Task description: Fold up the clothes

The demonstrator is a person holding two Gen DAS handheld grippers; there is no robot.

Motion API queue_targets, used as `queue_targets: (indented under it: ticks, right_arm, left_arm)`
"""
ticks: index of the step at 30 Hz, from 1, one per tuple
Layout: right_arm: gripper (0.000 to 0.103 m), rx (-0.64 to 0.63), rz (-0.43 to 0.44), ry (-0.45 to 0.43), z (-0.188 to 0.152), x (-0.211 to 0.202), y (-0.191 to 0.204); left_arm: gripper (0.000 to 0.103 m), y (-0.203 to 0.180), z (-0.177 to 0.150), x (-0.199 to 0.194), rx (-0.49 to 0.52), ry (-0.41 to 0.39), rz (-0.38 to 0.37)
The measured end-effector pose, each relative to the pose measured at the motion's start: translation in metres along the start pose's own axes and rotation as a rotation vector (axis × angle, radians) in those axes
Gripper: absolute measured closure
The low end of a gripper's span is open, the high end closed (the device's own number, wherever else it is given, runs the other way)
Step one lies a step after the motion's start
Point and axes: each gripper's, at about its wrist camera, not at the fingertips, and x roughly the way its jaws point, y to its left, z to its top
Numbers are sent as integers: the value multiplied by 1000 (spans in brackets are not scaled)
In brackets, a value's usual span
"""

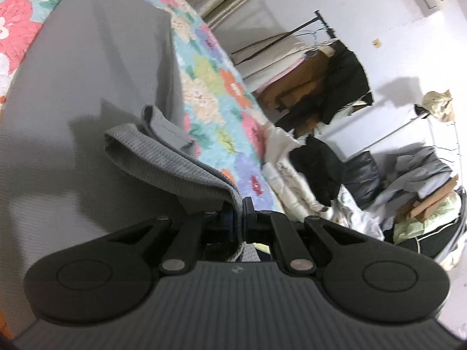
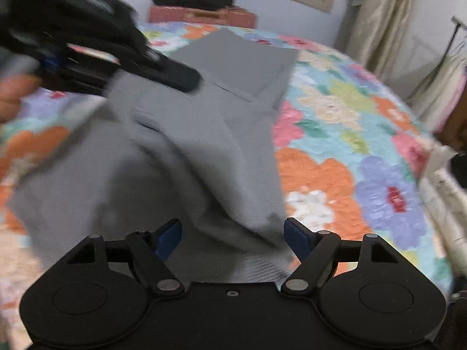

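Nearest in the right wrist view, the right tongs (image 2: 232, 237) stand wide apart, blue pads on either side of a raised fold of the grey garment (image 2: 186, 157) but gripping nothing. Close in the left wrist view, the left tongs (image 1: 238, 211) are pinched tight on a thick, ribbed edge of the same garment, which lifts away from the pads as a doubled band. From the right side those left tongs show as a dark blur above the cloth at upper left, with a hand (image 2: 13, 94) at the frame edge.

Beyond the tongs, the garment lies spread on the bed (image 2: 350, 122), over a floral quilt; its far part lies flat and smooth, while the near part is bunched and lifted. It looks like trousers or shorts, since a pocket seam shows, though I cannot tell for sure. Farther off, past the bed's edge, a clothes rack (image 1: 321, 67) and piles of laundry stand by the wall.

By my judgement a fold is under way: one edge is raised to be carried over the flat part. Next the right tongs would need to close on the matching edge near them, level with the left grip, so both corners travel together and the fold lands square without dragging the lower layer.
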Motion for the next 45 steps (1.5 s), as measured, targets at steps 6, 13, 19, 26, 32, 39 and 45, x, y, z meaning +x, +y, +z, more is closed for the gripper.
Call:
queue_targets:
  ticks: [6,13,19,26,32,39,45]
  right_arm:
    - [54,207,-148,32,1,18,-31]
    - [59,676,-28,81,-33,16,-95]
    - [52,633,-59,59,-29,1,-88]
    - [45,602,-41,-23,-25,-19,-89]
    - [45,608,-79,-2,-26,-22,-92]
    - [29,641,-167,98,-32,-15,-98]
    - [26,741,-123,102,-42,-18,-111]
  left_arm:
    - [98,-6,-12,2,26,1,-16]
    - [98,6,-35,32,106,108,187]
    - [96,3,-46,40,204,144,287]
    - [92,21,-45,42,166,173,309]
    - [91,23,-46,44,169,177,310]
    - [80,-6,-42,17,294,125,364]
    - [61,-5,-28,-43,340,63,481]
